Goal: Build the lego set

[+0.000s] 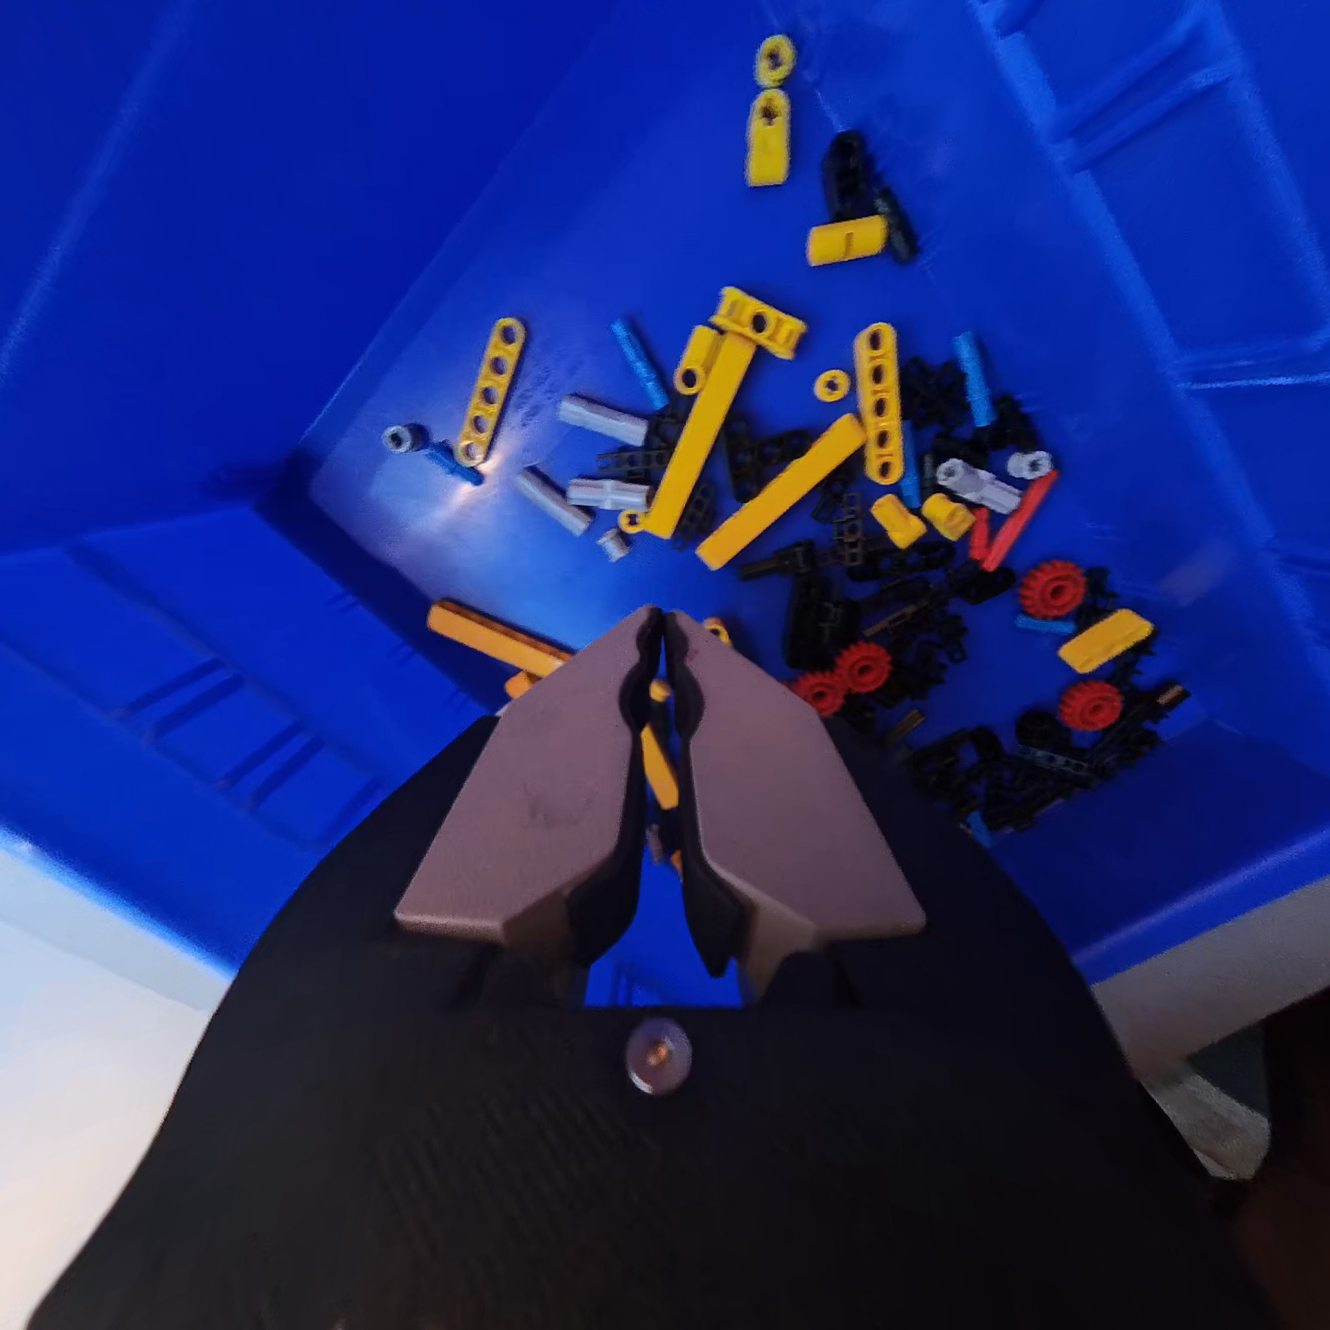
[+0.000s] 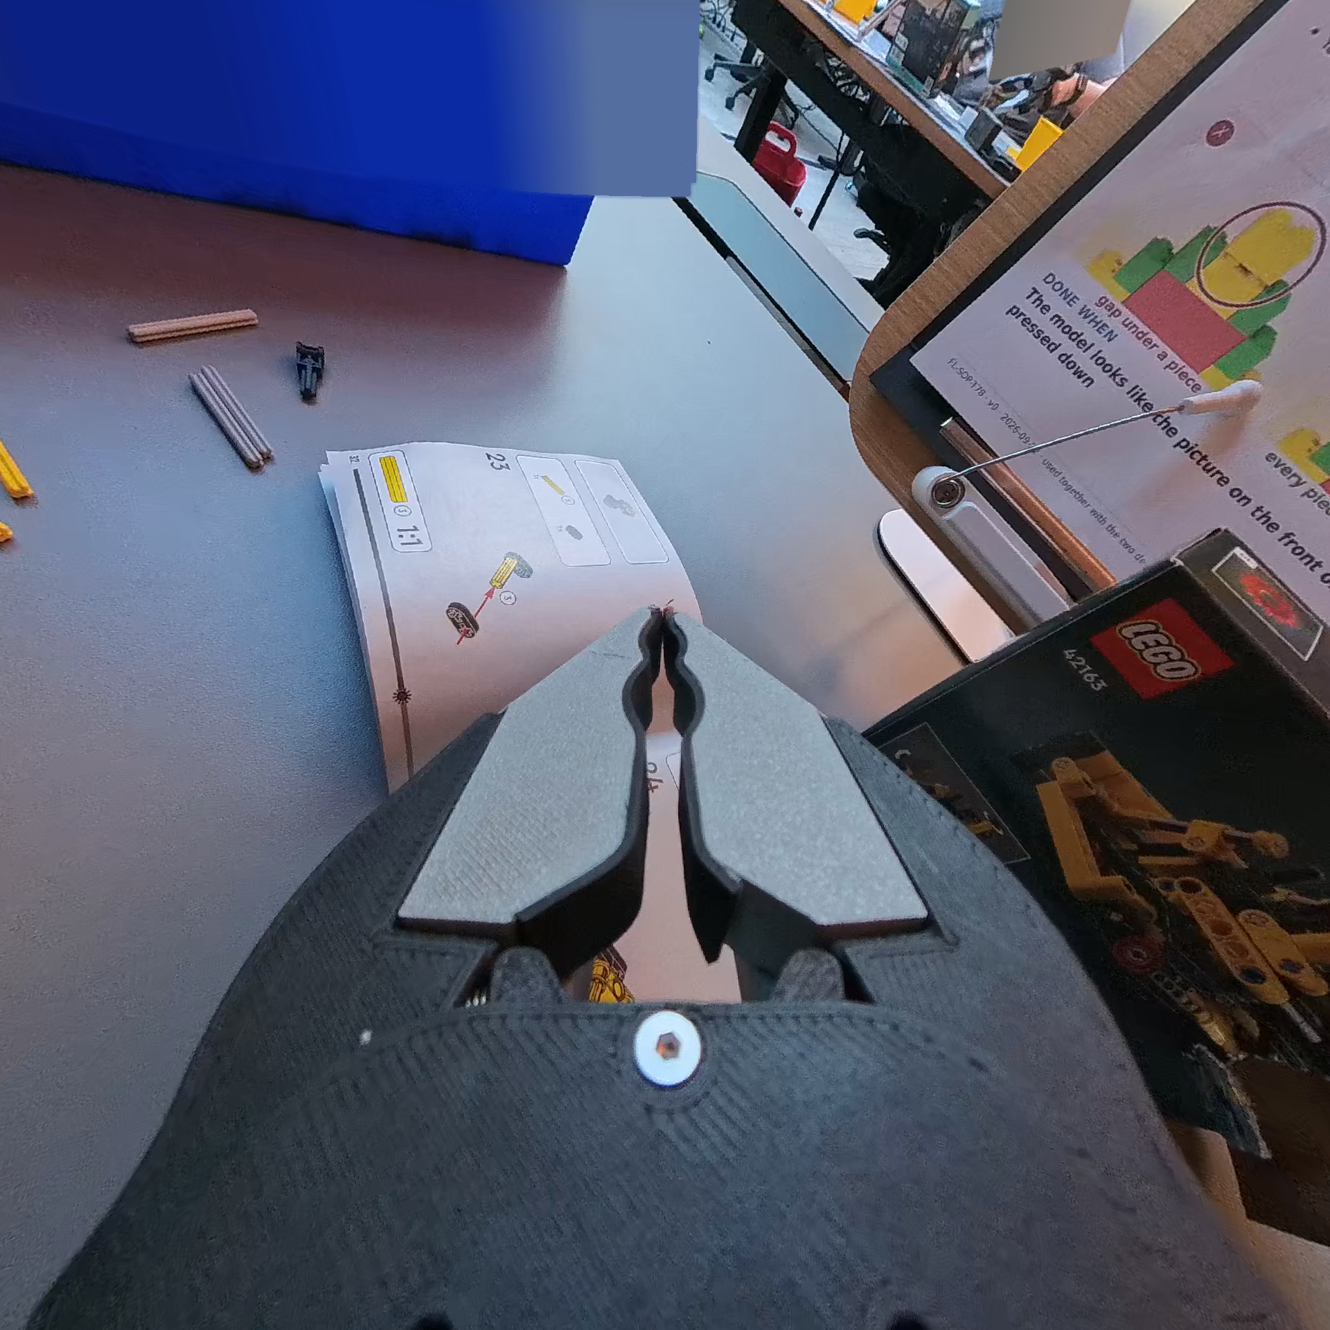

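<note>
In the left wrist view my left gripper [image 1: 662, 620] hangs over a blue bin [image 1: 216, 360], its tips shut together with nothing seen between them. Loose lego pieces lie on the bin floor: long yellow beams [image 1: 702, 439], a yellow holed beam [image 1: 493, 392], grey connectors [image 1: 603, 419], red gears [image 1: 1051, 590], and a heap of black pins [image 1: 899, 612]. An orange beam [image 1: 496, 637] runs under the fingers. In the right wrist view my right gripper [image 2: 662, 619] is shut and empty above the open instruction booklet [image 2: 460, 547] on the grey table.
On the table left of the booklet lie two brown axles [image 2: 230, 417], a black pin [image 2: 309, 368] and yellow pieces [image 2: 14, 471]. The blue bin's wall [image 2: 288, 115] stands behind. The lego box [image 2: 1123, 828] and a propped instruction board [image 2: 1151, 345] crowd the right. Across from one pair of fingers to the other is roughly 35 centimetres.
</note>
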Tool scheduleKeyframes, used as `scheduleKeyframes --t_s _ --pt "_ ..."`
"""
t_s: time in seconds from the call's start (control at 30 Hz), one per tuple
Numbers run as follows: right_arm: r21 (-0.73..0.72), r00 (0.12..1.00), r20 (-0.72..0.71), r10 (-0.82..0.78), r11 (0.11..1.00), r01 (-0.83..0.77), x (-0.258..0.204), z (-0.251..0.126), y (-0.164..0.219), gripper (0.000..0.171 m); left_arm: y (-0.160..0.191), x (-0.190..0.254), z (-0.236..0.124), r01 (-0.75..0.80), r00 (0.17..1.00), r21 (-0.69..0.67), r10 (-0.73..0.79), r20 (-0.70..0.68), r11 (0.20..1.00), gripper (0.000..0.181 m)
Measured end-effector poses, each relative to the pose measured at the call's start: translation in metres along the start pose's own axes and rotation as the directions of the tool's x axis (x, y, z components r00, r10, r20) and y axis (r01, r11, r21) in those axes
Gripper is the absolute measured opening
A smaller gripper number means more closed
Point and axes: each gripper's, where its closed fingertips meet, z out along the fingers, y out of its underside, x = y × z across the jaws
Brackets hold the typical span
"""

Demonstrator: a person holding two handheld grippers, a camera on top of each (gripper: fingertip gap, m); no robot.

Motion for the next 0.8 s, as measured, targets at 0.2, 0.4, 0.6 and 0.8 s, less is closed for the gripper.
scheduleKeyframes --t_s 0.2,0.4,0.6,0.8 --pt "0.001 1.0 0.0 0.002 1.0 -0.002 0.0 0.0 0.0 0.0 -0.004 0.045 0.001 -0.106 0.98 0.014 0.107 -0.166 0.994 0.0" --pt "0.0 1.0 -0.001 0.001 1.0 -0.001 0.0 0.0 0.0 0.0 0.006 0.044 0.018 -0.109 0.984 -0.079 0.095 -0.153 0.991 0.0" --pt "-0.001 1.0 0.0 0.004 1.0 -0.004 0.0 0.0 0.0 0.0 -0.009 0.027 0.005 -0.046 0.993 0.016 0.047 -0.106 0.999 0.0" --pt "-0.002 1.0 -0.001 0.005 1.0 -0.005 0.001 0.0 0.0 0.0 -0.032 0.069 -0.001 -0.067 0.96 0.127 0.099 -0.263 0.99 0.004"
